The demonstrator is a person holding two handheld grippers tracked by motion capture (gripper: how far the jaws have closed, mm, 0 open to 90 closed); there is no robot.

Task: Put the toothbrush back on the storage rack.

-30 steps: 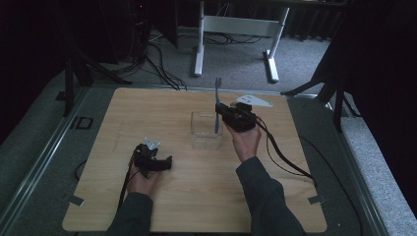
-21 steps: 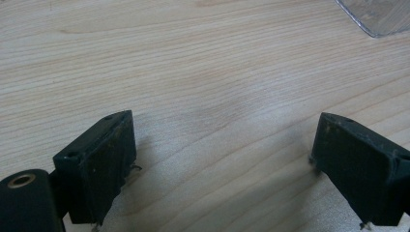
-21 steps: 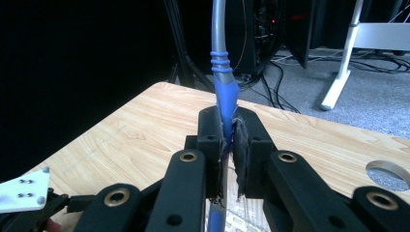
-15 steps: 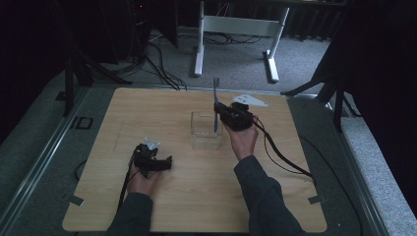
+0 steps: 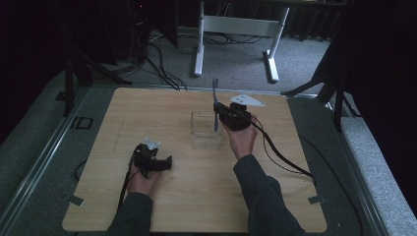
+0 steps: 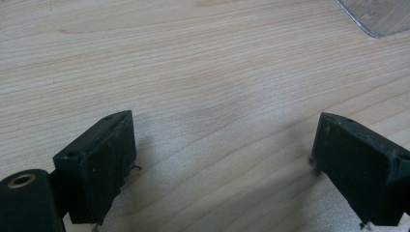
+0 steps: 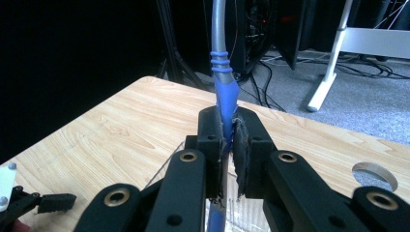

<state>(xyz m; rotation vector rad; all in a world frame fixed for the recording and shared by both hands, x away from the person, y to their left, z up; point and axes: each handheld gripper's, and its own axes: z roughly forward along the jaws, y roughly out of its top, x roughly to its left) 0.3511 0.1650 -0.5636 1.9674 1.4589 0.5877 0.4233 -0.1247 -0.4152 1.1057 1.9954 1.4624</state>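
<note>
We lower the toothbrush upright into the clear container.

From the high view, our right gripper (image 5: 220,109) holds the toothbrush (image 5: 215,101) upright over the clear container (image 5: 205,129) on the table (image 5: 162,110), while our left gripper (image 5: 164,162) rests near the front, well apart. In the left gripper view its jaws stand wide, nothing between them. In the right gripper view the jaws are clamped on the blue handle (image 7: 225,96); we should keep it vertical and release only once it is inside.
</note>
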